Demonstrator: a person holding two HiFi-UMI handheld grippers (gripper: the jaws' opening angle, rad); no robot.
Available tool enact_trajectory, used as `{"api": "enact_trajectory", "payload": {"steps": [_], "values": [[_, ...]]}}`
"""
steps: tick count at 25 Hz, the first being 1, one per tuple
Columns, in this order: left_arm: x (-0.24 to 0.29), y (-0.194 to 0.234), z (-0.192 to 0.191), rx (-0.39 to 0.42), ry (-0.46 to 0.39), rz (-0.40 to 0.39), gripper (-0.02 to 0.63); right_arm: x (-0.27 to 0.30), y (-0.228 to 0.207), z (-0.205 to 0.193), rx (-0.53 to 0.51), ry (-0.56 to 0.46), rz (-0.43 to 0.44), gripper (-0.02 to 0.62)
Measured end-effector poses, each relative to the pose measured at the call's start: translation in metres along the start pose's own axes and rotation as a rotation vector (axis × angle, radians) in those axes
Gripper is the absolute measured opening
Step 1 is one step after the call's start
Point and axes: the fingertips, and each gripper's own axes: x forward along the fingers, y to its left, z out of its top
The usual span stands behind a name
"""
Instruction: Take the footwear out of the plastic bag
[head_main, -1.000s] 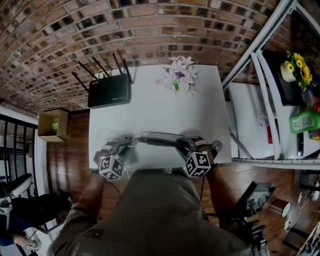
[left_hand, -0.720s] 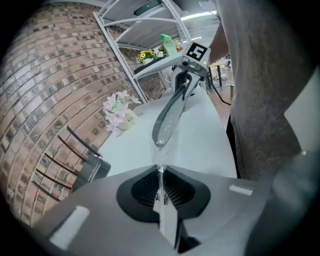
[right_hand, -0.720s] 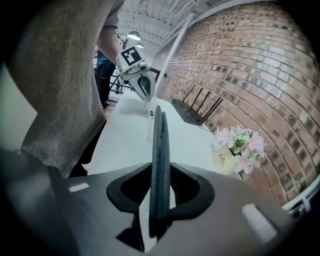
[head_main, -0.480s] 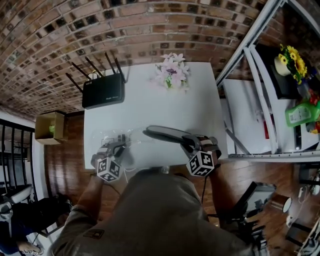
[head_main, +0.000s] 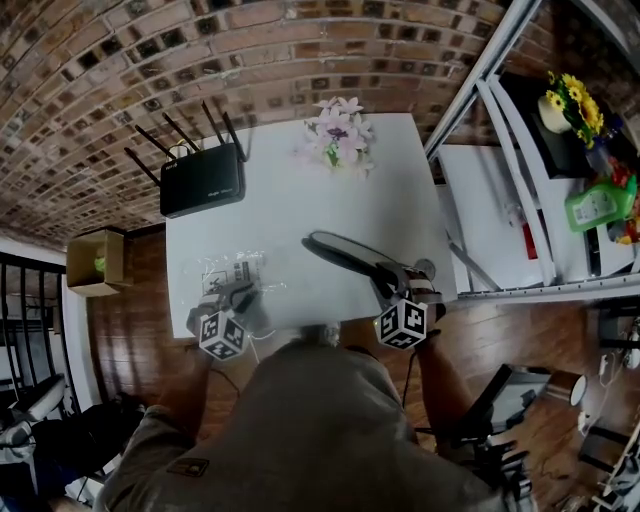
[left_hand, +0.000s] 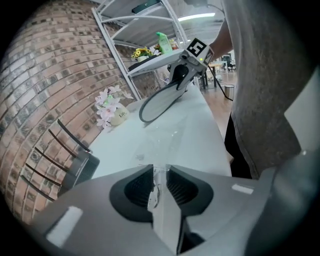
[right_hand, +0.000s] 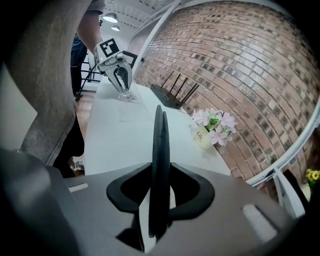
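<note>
Left gripper (head_main: 243, 298): its 2 jaws have just been opening and stand slightly parted. A fold of the clear plastic bag (head_main: 228, 275) sits in the gap, not visibly pressed. The rest of the bag lies flat on the white table (head_main: 300, 200), just beyond the jaw tips, near the table's left and near edges.

Right gripper (head_main: 390, 283): clamped on 1 end of the footwear (head_main: 345, 252), a flat dark piece held edge-up. It is fully outside the bag and well apart from it, and its free end points toward the table centre. Contact with the table cannot be determined.

Clearances: the near table edge runs directly under both grippers. Open tabletop lies between the bag and the footwear, and onward to the router (head_main: 202, 185) and flower pot (head_main: 335, 140) at the far edge. A white metal rack (head_main: 500, 130) adjoins the right edge.
</note>
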Motion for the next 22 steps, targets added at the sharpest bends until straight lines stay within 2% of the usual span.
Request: {"api": "enact_trajectory", "payload": {"steps": [1, 4, 13, 20, 22], "values": [[-0.001, -0.003, 0.000, -0.010, -0.008, -0.009, 0.103, 0.001, 0.002, 0.001, 0.003, 0.006, -0.007, 0.126], [-0.007, -0.008, 0.003, -0.035, -0.038, -0.025, 0.175, 0.004, 0.003, 0.002, 0.004, 0.026, -0.031, 0.127], [-0.027, -0.012, 0.020, -0.088, -0.113, -0.009, 0.178, 0.016, 0.007, 0.005, -0.045, 0.074, -0.064, 0.130], [-0.036, -0.020, 0.037, -0.098, -0.158, -0.011, 0.178, 0.021, 0.023, 0.005, -0.089, 0.090, -0.029, 0.162], [-0.037, -0.021, 0.039, -0.097, -0.164, -0.010, 0.178, 0.022, 0.029, 0.004, -0.099, 0.095, -0.002, 0.188]]}}
